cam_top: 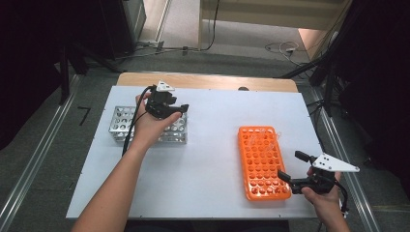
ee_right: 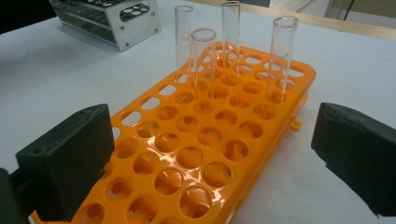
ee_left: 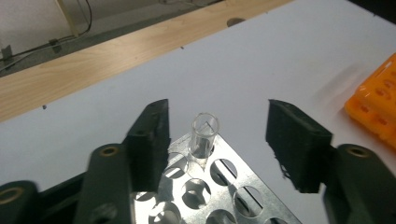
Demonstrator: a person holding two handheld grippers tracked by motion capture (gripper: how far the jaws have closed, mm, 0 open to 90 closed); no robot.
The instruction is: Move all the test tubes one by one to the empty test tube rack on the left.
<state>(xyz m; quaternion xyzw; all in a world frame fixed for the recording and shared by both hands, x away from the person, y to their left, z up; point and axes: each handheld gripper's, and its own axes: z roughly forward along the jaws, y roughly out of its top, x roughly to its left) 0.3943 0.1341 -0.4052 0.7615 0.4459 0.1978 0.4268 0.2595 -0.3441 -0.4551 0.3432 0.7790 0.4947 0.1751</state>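
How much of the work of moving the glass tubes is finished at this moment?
Done: one clear glass test tube stands in a corner hole of the silver metal rack. The left gripper has its jaws apart on either side of it, not touching. In hand: nothing; the right gripper hangs open at the orange plastic rack. Left: four clear tubes stand at that rack's far end, apparently to move next.

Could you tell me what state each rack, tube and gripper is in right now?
Left gripper: open, jaws either side of the tube, not touching.
Glass tube: upright in a corner hole of the metal rack.
Right gripper: open, empty.
Orange rack: flat on the table, mostly empty.
Four tubes: upright at its far end.
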